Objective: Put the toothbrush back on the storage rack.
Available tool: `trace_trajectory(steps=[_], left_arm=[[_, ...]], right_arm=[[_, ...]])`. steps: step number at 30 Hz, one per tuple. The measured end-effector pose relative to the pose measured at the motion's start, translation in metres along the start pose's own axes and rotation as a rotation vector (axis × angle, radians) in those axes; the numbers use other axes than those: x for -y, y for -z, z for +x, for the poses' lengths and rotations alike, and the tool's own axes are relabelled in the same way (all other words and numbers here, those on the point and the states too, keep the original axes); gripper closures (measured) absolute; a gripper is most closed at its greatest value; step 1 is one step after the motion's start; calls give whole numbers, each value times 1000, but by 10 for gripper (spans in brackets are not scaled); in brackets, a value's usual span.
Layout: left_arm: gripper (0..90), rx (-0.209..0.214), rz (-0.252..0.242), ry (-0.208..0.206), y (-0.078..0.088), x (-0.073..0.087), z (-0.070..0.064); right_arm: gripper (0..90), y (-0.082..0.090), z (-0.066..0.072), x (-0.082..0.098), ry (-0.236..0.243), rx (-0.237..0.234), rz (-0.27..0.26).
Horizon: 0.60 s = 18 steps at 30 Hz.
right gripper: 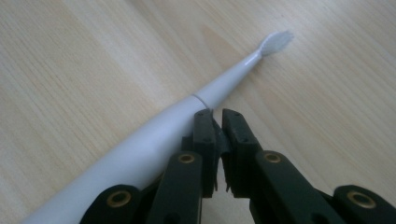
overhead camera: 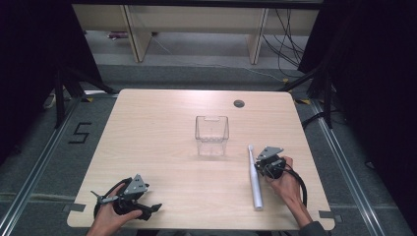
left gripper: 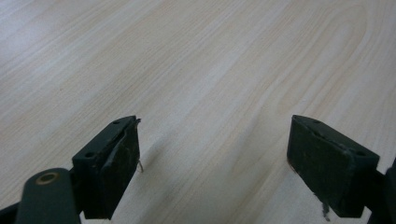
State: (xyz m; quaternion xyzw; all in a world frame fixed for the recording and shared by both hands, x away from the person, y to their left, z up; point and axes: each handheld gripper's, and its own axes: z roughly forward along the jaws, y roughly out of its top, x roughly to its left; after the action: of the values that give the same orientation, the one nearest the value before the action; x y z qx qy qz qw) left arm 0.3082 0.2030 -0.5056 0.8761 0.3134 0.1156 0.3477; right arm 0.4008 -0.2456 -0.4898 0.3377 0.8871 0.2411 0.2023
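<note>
right gripper [right gripper: 218,114] jaws nearly closed, empty — white toothbrush [right gripper: 154,140] touching their left side.

**Three cameras: one fixed overhead, two riding low**

High view: fixed above the near edge of the table [overhead camera: 196,132], facing forward and down, far enough back to take in the whole top, the floor around it and shelving beyond. Left gripper view: mounted on the left gripper [left gripper: 215,154], looking along its jaws, very close over bare wood grain. Right gripper view: mounted on the right gripper [right gripper: 218,121], looking along its jaws, just as low and close, with the white toothbrush [right gripper: 187,112] slanting past. Shared with the high view: the toothbrush [overhead camera: 254,179] near the right gripper [overhead camera: 261,164], and the near-left wood by the left gripper [overhead camera: 152,209].
</note>
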Motion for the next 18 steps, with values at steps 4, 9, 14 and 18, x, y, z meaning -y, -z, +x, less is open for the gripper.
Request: trace_trajectory(steps=[4,9,14,18], left_arm=[[167,0,0,0,0,0,0],[167,-2,7,-2,0,0,0],[167,-1,6,-12,1,0,1],[167,0,6,-13,1,0,1]], right_arm=[[829,-1,1,-2,-12,6,4],[703,12,-2,-10,-40,31,0],[569,23,-2,-18,-61,-29,15],[516,30,7,-25,-91,-73,62]])
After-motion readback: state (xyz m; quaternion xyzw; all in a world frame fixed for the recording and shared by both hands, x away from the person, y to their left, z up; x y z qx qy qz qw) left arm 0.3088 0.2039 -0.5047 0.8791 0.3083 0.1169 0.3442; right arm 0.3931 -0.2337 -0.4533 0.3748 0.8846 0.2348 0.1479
